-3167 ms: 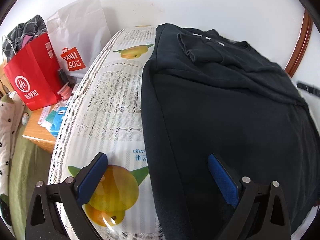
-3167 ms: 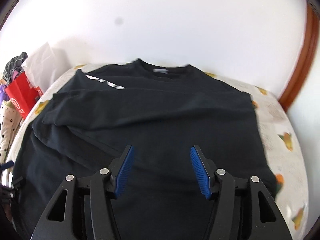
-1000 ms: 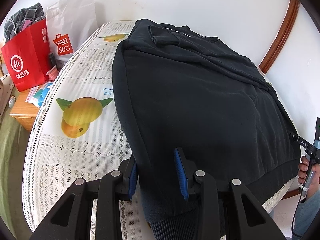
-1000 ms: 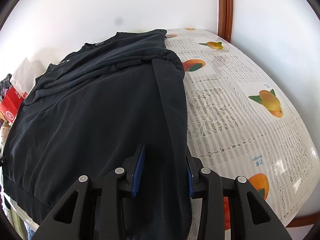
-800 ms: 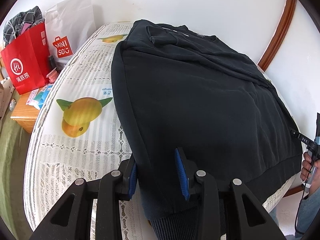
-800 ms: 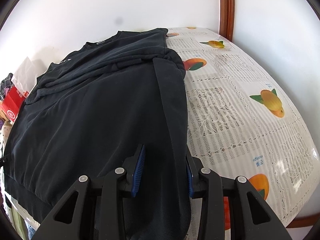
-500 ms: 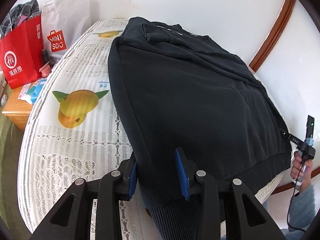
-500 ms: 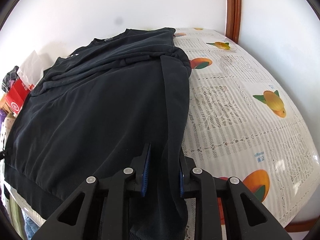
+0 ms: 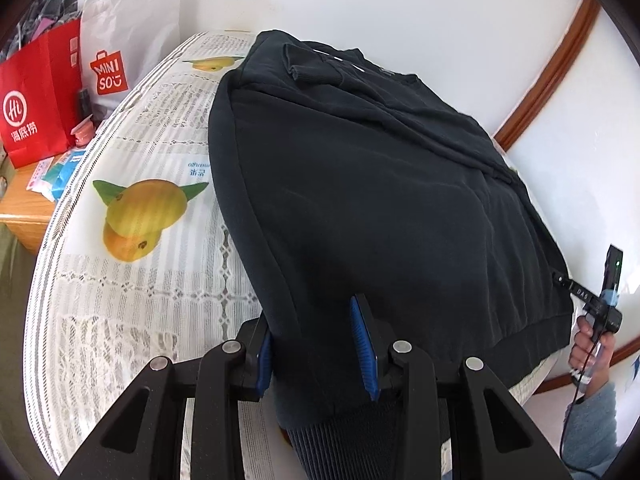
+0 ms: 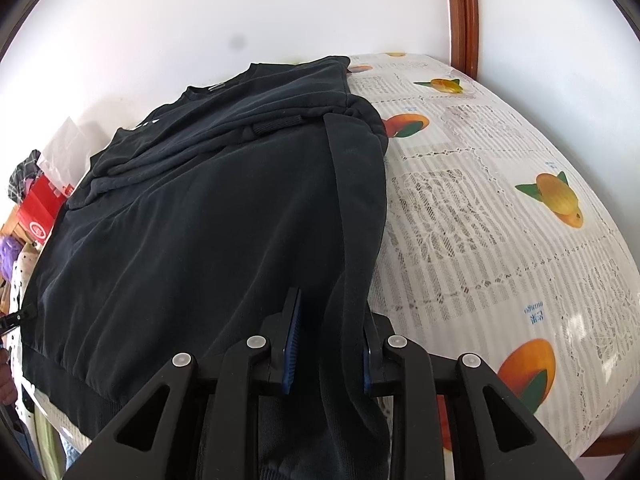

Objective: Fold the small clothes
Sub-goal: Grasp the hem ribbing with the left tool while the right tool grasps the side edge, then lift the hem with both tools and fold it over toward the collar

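Note:
A black sweatshirt (image 9: 380, 184) lies spread on the table with its sleeves folded across the chest; it also shows in the right wrist view (image 10: 208, 208). My left gripper (image 9: 316, 340) is shut on the sweatshirt's near left hem corner, the ribbed band hanging between the blue pads. My right gripper (image 10: 328, 340) is shut on the near right hem corner, cloth bunched between its pads. Both corners are raised slightly off the table edge.
The table wears a white lace cloth (image 9: 132, 280) printed with oranges (image 10: 560, 200). A red bag (image 9: 36, 96) and a white Miniso bag (image 9: 120, 52) stand at the far left by a wooden side table (image 9: 20, 216). A wall runs behind.
Both grippers went from open above the shirt to the near hem corners and closed on them. In the last second the hem has lifted slightly and the right jaws narrowed.

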